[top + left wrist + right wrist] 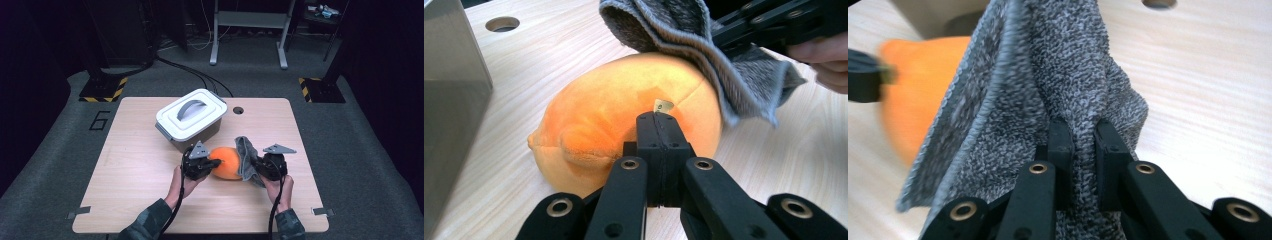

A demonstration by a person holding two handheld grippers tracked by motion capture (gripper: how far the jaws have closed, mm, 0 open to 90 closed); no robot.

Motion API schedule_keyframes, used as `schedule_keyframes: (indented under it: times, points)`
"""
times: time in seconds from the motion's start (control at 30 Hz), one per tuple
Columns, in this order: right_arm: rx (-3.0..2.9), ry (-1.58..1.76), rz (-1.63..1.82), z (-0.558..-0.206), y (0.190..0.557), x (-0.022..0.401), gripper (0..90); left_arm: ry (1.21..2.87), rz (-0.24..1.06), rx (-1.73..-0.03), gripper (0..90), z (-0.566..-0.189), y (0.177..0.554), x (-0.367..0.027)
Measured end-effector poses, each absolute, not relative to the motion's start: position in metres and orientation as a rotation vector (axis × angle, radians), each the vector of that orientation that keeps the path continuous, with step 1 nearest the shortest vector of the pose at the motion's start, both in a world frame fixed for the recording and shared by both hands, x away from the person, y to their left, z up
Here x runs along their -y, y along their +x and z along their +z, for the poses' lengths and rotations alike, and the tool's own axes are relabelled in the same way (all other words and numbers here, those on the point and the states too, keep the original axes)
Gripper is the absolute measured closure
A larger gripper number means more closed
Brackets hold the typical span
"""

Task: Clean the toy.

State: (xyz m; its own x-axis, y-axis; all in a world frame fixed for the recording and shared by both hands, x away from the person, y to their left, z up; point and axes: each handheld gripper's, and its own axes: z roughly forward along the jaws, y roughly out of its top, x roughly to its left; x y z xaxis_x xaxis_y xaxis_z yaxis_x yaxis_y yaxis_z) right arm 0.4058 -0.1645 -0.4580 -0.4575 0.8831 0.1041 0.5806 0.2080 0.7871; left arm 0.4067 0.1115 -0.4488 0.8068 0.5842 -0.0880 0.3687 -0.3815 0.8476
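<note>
Forearms at six o'clock: we wipe an orange plush toy with a grey cloth.

Largest first, the wooden table point(135, 165) carries a lidded white storage box point(191, 119) at about eleven o'clock from the orange plush toy point(227, 162), which lies near the table's middle. Our left gripper point(659, 122), jaws pressed together, pinches a small tag point(663, 106) on the toy and steadies it from nine o'clock. Our right gripper point(1082, 131) pinches a fold of the grey towelling cloth point(1048, 75) at three o'clock, the cloth draped against the toy's side. To wipe well, we judge we should keep the tag taut and drag the cloth flat across the plush, not bunched. Hidden from us: the toy's far side under the cloth, and the box's contents; the tag's print is too small to read.
</note>
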Motion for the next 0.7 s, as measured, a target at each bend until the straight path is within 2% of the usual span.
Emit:
schedule_keyframes:
  times: [0.23,0.4,0.53,0.7]
  points:
    - [-2.134,1.484,1.083,-0.486,0.420,0.175,80.3,2.007,0.268,-0.727,89.8,-0.450,0.408,-0.113]
    - [-2.073,1.393,1.149,-0.452,0.398,0.178,80.4,2.002,0.262,-0.724,89.8,-0.450,0.410,-0.113]
    - [-2.083,1.281,1.201,-0.427,0.382,0.159,80.3,2.004,0.261,-0.716,89.8,-0.449,0.410,-0.110]
    - [-2.169,1.167,1.179,-0.426,0.382,0.128,80.3,2.006,0.271,-0.717,89.7,-0.449,0.410,-0.109]
